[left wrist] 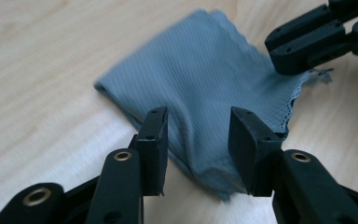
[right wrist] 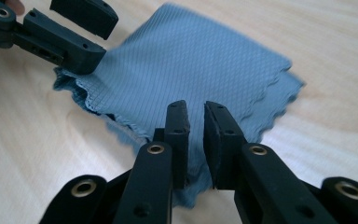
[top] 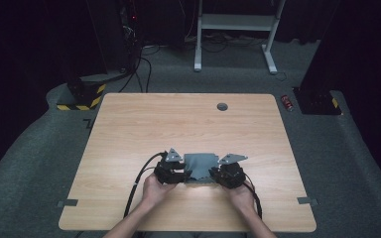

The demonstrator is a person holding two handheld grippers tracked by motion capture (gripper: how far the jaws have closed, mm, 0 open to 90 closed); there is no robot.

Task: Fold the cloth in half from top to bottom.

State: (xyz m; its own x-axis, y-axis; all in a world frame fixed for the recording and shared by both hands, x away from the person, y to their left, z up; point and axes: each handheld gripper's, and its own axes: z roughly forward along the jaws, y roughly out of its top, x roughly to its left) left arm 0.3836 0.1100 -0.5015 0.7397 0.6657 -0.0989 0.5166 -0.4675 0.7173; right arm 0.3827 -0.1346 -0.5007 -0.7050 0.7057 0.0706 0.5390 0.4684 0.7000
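Nearest the person, the left gripper (left wrist: 198, 135) stands with its jaws apart, the folded cloth's (left wrist: 200, 88) near edge bunched between them but not pressed. Beside it the right gripper (right wrist: 196, 130) has its jaws nearly together on a fold of the same blue-grey cloth, seemingly pinching it. The cloth lies flat on the wooden table (top: 178, 124), near its front edge.

No readable text, label, brand, number or sign anywhere.
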